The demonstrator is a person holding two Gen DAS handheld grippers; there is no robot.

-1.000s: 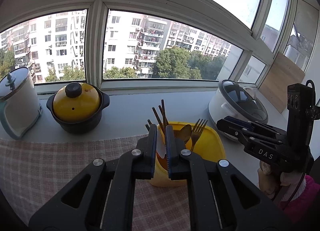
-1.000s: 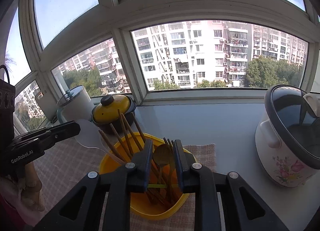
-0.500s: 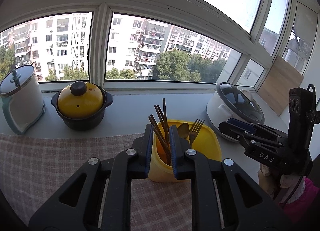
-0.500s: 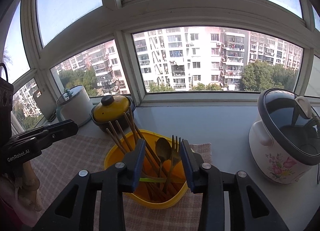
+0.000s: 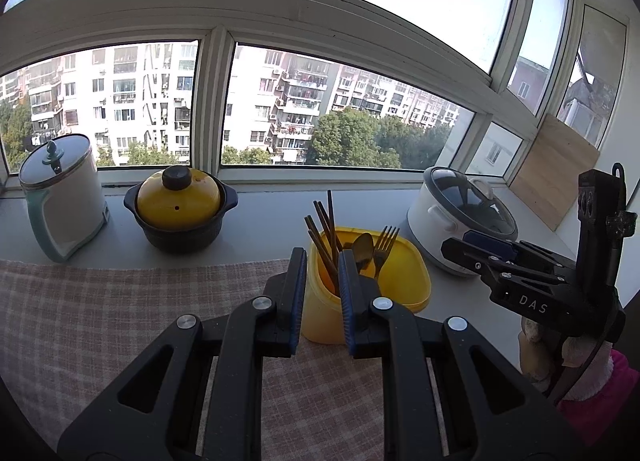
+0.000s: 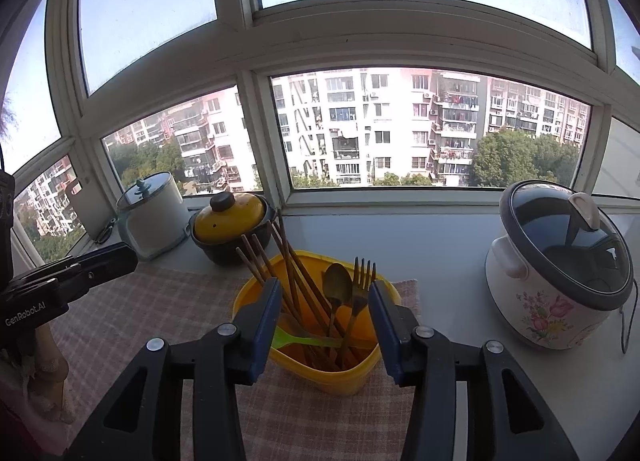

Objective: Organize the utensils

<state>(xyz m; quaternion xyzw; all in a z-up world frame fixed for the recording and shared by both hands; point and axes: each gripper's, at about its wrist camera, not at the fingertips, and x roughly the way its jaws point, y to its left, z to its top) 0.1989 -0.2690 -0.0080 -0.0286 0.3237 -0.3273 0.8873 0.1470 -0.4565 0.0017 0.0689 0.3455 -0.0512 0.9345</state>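
A yellow container (image 5: 400, 281) (image 6: 348, 373) stands on the checked cloth. It holds several dark chopsticks (image 6: 280, 253), a brass spoon (image 6: 337, 285), a fork (image 6: 362, 277) and a green utensil (image 6: 300, 339) lying low inside. My left gripper (image 5: 322, 257) hovers short of its left side, jaws a narrow gap apart with nothing between them. My right gripper (image 6: 325, 285) is above the near rim, and its jaws are opening wide with nothing pressed between the pads. Each gripper also shows in the other's view: the right gripper (image 5: 472, 249) and the left gripper (image 6: 120, 257).
On the grey sill stand a black pot with a yellow lid (image 5: 178, 197), a white lidded kettle (image 5: 60, 197) and a flowered rice cooker (image 6: 560, 261). A wooden board (image 5: 556, 173) leans at the far right. The checked cloth (image 5: 120, 321) covers the near surface.
Both grippers have drawn back and up from the container. The right jaws have spread much wider. A clear utensil at the left gripper's tip a second ago is gone, and its jaws have parted slightly.
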